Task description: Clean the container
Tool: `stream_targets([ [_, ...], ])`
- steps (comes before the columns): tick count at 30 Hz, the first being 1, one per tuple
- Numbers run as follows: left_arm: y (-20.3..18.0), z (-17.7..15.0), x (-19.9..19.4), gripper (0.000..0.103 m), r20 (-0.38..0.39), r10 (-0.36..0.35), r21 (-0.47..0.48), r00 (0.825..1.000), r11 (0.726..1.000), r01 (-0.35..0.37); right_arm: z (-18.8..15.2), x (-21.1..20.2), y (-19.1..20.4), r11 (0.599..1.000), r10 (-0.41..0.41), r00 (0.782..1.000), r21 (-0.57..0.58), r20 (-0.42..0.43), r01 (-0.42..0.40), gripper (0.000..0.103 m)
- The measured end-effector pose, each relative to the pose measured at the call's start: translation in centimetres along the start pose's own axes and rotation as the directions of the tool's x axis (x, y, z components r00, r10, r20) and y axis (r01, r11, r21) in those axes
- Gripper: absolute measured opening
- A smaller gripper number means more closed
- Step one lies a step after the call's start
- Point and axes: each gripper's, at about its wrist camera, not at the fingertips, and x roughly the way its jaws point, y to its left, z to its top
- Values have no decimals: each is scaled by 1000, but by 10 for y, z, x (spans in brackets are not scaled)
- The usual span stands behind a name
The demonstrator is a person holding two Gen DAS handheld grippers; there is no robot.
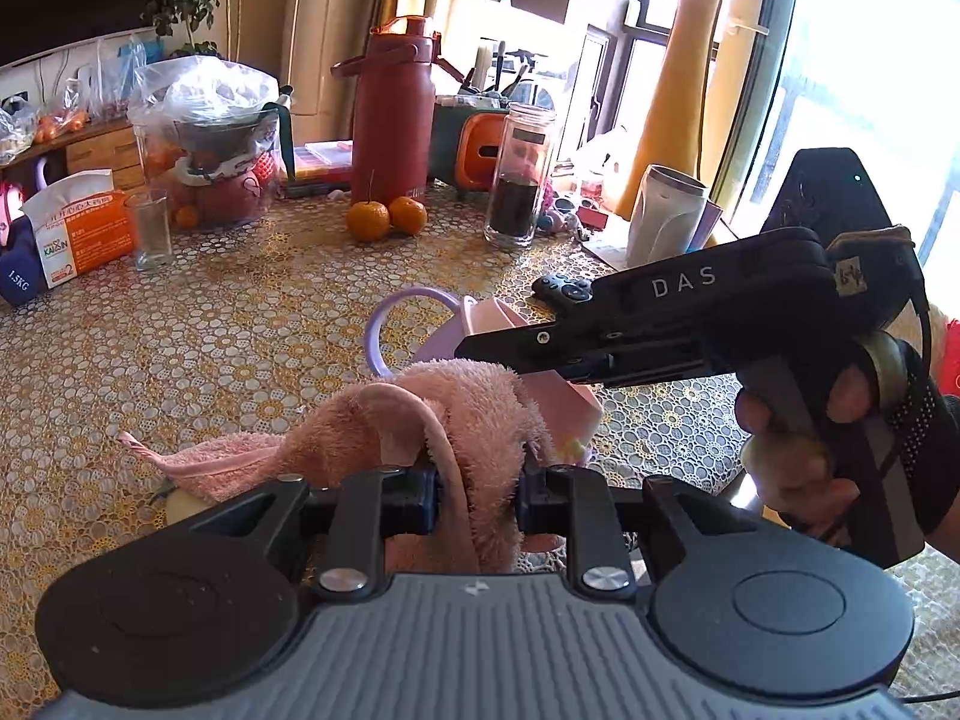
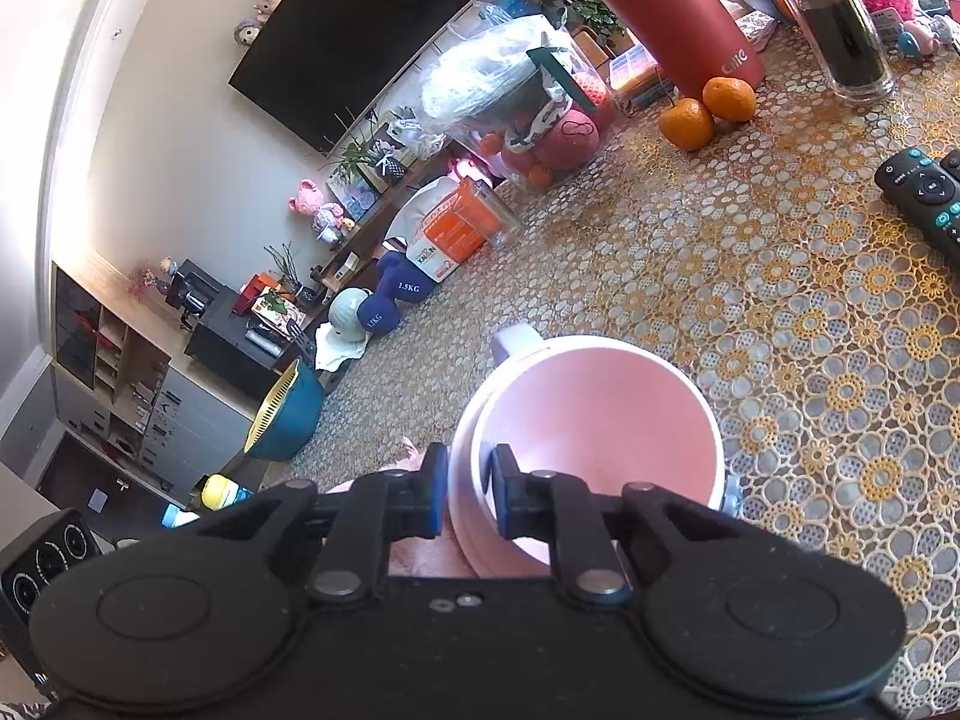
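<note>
The left gripper [image 1: 477, 495] is clamped on a fluffy pink terry cloth [image 1: 456, 414], bunched just near of the cup. The right gripper [image 2: 469, 495] pinches the smooth rim of a round pink plastic cup [image 2: 600, 420], one finger inside, one outside. The cup has a lilac loop handle [image 1: 396, 324] and sits at the middle of a table [image 2: 810, 312] covered in gold floral lace-pattern cloth.

free: bare lace tablecloth [image 1: 240, 348] at centre-left of left wrist view, open for a pass | blocked: 2 oranges [image 1: 387, 217], red thermos [image 1: 393, 114], dark-filled glass jar [image 1: 521, 180] along the upper middle | right: remote [image 2: 924, 198] lies at right edge of right wrist view
</note>
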Motion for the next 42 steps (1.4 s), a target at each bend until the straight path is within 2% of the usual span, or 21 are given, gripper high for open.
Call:
stream_targets([
  [11, 22, -1, 22, 23, -39, 45, -28, 998, 999, -46, 2, 1, -1, 1000, -3, 1000, -6, 2, 3, 15],
  [20, 38, -11, 58, 23, -122, 88, -16, 989, 996, -91, 5, 0, -6, 1000, -1, 1000, 13, 15, 1, 15],
  [24, 36, -9, 50, 23, -109, 81, -15, 991, 996, -83, 6, 0, -5, 1000, -11, 1000, 5, 13, 10, 15],
  [28, 32, -3, 23, 23, -72, 17, -44, 997, 999, -20, 7, -1, -6, 1000, -18, 1000, 6, 17, 18, 15],
  [33, 15, 2, 10, 23, -49, -14, -14, 999, 1000, 13, 7, -1, -5, 1000, -18, 1000, 3, 14, 18, 15],
  [42, 22, 10, 29, 23, -50, 15, -21, 999, 1000, -16, 3, 0, -1, 1000, -27, 1000, -12, 6, 27, 15],
])
